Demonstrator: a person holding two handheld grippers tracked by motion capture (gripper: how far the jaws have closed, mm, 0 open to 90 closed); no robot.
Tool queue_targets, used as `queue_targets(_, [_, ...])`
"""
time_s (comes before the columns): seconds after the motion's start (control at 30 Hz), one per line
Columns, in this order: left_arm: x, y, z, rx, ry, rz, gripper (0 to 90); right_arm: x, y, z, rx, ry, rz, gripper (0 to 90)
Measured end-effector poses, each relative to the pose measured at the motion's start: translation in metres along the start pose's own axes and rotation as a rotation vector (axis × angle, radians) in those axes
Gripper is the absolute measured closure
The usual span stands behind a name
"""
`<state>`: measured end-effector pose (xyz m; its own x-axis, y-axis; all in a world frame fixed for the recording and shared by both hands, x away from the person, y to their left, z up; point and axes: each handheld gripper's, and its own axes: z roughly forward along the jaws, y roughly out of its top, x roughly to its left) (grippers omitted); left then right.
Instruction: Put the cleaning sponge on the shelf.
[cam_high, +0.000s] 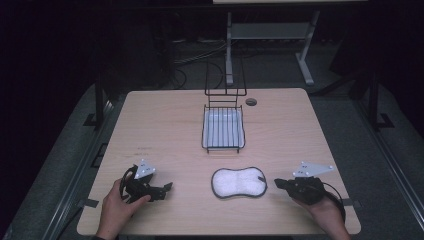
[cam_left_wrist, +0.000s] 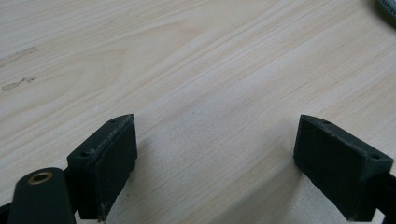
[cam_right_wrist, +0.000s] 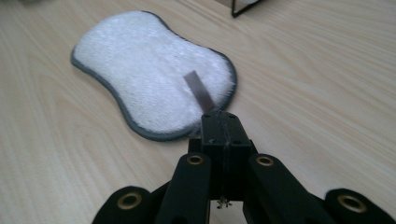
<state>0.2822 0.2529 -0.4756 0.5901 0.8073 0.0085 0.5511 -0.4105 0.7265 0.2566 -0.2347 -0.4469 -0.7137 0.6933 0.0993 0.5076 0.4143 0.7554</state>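
Dark floor and cable runs surround my pale wooden table (cam_high: 165, 125), which takes up the middle of the high view.

At the lower left of that view my left gripper (cam_high: 161, 190) lies low over bare wood with my hand behind it. In the left gripper view its jaws stand wide apart with nothing between them, only wood grain.

Toward the centre, a black wire rack (cam_high: 224, 127) with a white tray inside sits in the upper middle of the table. Below it, near the bottom centre, lies the white pad (cam_high: 238, 182), a peanut-shaped piece of fluffy cloth with a dark grey sewn edge, flat on the wood and well apart from the rack.

At the lower right my right gripper (cam_high: 278, 183) points at the pad's right end. In the right gripper view its jaws are pressed together, holding nothing, the tips just beside the pad's edge and a small grey strap (cam_right_wrist: 200, 91) lying on the fluff.

I judge the pad light, soft and floppy, so it would droop when lifted. The bound edge or that strap looks like the firmest place to pinch; the fluff itself might slip.
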Motion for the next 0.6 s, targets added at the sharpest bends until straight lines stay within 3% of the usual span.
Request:
queue_targets(0.3, [0.0,0.0,0.0,0.0,0.0,0.0,12.7,0.018,0.007,0.013,0.018,0.062,-0.05,89.7])
queue_targets(0.6, [0.0,0.0,0.0,0.0,0.002,-0.001,12.7,0.027,0.011,0.029,0.04,0.108,-0.057,89.7])
